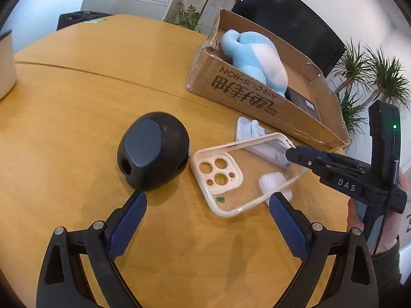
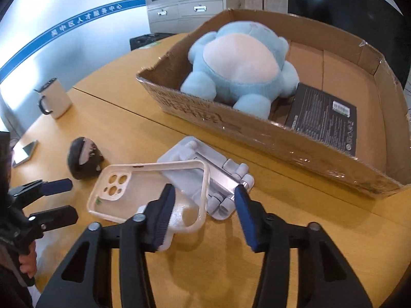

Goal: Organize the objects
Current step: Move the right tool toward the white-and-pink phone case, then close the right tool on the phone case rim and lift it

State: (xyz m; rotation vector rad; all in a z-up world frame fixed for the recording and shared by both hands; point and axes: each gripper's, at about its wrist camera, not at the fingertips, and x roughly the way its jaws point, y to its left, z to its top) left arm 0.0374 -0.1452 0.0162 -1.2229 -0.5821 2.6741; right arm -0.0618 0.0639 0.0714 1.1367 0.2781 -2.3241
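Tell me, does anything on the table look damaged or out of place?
Yes. The cardboard box has a torn, ragged corner on its left wall. The phone case is not flat: it leans tilted over the white folding phone stand and a white earbud case.

Your way across the worktop (image 2: 108, 118) was open on the near side and toward the mug (image 2: 55, 98). The cardboard box (image 2: 282, 141) walled off the far side; phone case (image 2: 154, 192), folded stand (image 2: 195, 177) and dark dome (image 1: 151, 151) crowded the middle.
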